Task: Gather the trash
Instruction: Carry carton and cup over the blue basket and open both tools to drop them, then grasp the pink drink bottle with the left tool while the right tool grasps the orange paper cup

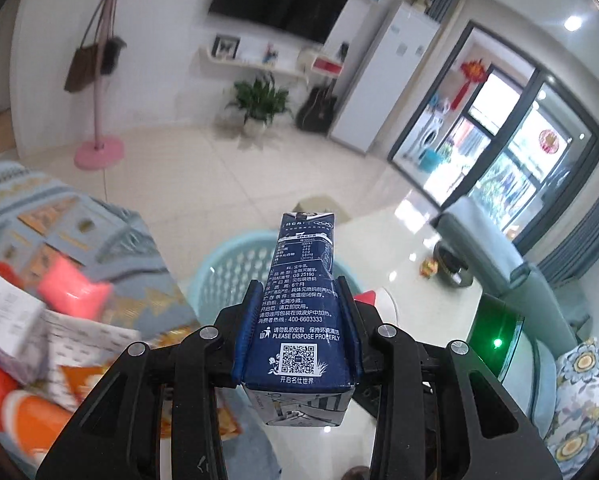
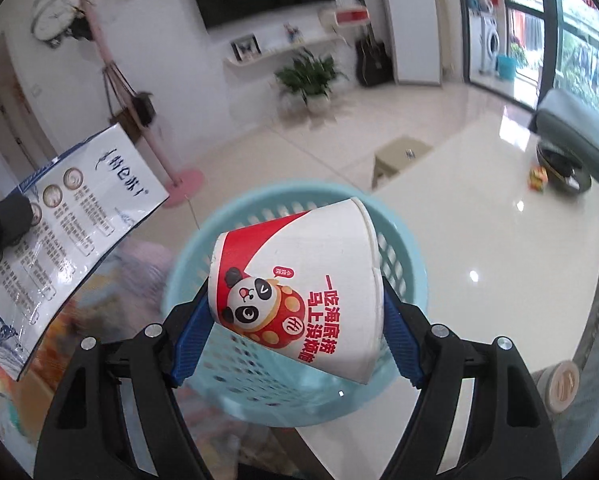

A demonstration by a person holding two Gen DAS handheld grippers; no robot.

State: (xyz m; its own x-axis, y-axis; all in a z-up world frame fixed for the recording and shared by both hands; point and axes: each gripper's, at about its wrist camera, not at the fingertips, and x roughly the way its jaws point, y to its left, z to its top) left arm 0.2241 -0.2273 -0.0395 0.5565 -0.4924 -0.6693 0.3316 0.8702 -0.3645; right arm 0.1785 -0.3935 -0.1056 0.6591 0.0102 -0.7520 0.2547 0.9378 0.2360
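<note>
In the left wrist view, the left claw (image 1: pixel 299 308) is seen clamped on a dark blue milk carton (image 1: pixel 302 300), whose two narrow sides are pressed by the blue pads (image 1: pixel 248 332). The carton is pointed away from the camera, its far end raised over the rim of a light blue perforated basket (image 1: pixel 235 264). The basket is partly hidden behind the carton. To the left, a patterned cloth (image 1: pixel 79 216) is strewn with blurred orange and pink wrappers and printed paper. A glossy white counter (image 1: pixel 403 240) is seen to the right.

In the right wrist view, the right claw (image 2: pixel 295 312) is held wide and is clamped on a white and red paper cup (image 2: pixel 299 288) printed with a panda. The cup is gripped lying on its side, its wider end turned to the right, and it is held directly above the open basket (image 2: pixel 403 248), which stands at the edge of the counter (image 2: pixel 479 240). At the left edge, the white face of the milk carton (image 2: pixel 75 232) is seen.
</note>
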